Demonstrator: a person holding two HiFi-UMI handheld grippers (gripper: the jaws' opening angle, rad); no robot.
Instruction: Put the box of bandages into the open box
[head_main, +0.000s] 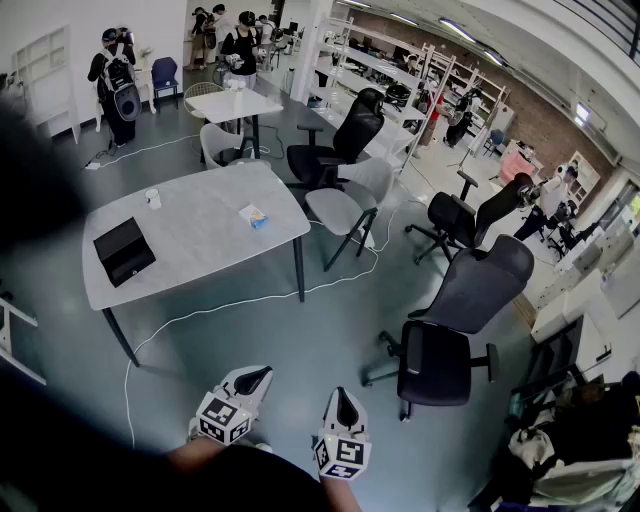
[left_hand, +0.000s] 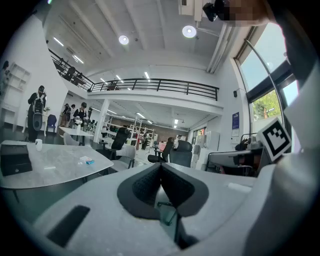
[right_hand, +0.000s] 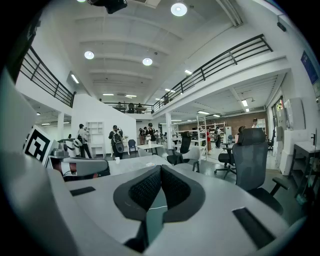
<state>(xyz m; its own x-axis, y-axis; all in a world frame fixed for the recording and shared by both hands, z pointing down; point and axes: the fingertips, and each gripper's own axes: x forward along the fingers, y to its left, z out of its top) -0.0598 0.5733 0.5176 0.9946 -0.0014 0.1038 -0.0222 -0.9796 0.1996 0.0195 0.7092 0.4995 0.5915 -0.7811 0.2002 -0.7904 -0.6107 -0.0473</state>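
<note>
A: Tongs, count and state?
B: Two. First, left tongs (left_hand: 161, 166): clenched, pad tips meeting, nothing between. Second, right tongs (right_hand: 161, 168): same, pads together, empty. Both low in head view, side by side over the floor (head_main: 330, 340), well apart from the tabletop (head_main: 200, 235).
A: Task item?
B: One box of bandages (head_main: 253, 215), white with blue, lying flat on the tabletop toward its right end. Touched by neither tongs. Also visible, small, in left gripper view.
A: Target?
B: One open box (head_main: 124, 250), black, on the same tabletop near its left end. Well apart from the box of bandages.
A: Anything else up there?
B: One white cup (head_main: 153, 198), upright, near the far edge, just behind the open box. Three items on the tabletop in total.
A: Surroundings?
B: One light-grey chair (head_main: 345, 205) just beside the tabletop's right end. One black chair (head_main: 335, 140) behind that. Two dark office chairs further right: near office chair (head_main: 455, 320) and far office chair (head_main: 470, 215). One white cable (head_main: 200, 315) trailing across the floor under the tabletop. Second, smaller table (head_main: 235, 103) further back. Several people at the far end of the room, too small to count reliably.
</note>
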